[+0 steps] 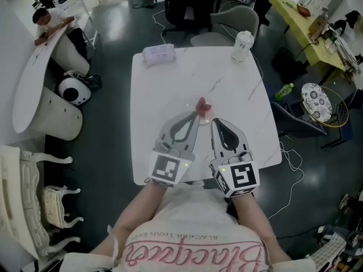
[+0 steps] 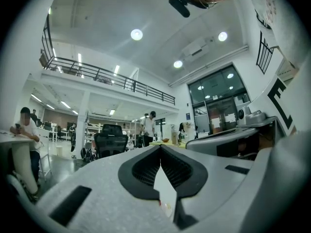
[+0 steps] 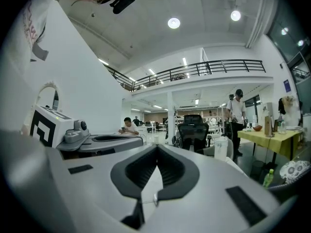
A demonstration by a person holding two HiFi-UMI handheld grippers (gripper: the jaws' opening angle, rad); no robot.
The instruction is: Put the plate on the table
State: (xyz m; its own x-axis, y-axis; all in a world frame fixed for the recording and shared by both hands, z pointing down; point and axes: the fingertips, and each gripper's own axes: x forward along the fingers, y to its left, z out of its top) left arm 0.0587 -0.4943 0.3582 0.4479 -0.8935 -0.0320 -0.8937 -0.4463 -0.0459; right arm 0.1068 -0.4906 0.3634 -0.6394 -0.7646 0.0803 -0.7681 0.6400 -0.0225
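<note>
A small pale plate point(image 1: 205, 113) with a red piece point(image 1: 203, 103) on it rests near the middle of the white marble table point(image 1: 164, 89). My left gripper point(image 1: 197, 114) comes in from the near side, its jaws shut on the plate's near rim. In the left gripper view the jaws point(image 2: 160, 148) meet, and a glossy sliver of the plate point(image 2: 165, 208) with a red spot shows in the slit. My right gripper point(image 1: 214, 120) lies just right of the plate with its jaws together and nothing in them, and the right gripper view point(image 3: 156, 147) shows them touching.
A white lidded cup point(image 1: 242, 46) stands at the table's far right corner and a flat pale packet point(image 1: 159, 54) at the far left. A grey chair point(image 1: 229, 24) is behind the table, a white curved table point(image 1: 34, 84) to the left, and a yellow table point(image 1: 306, 24) far right.
</note>
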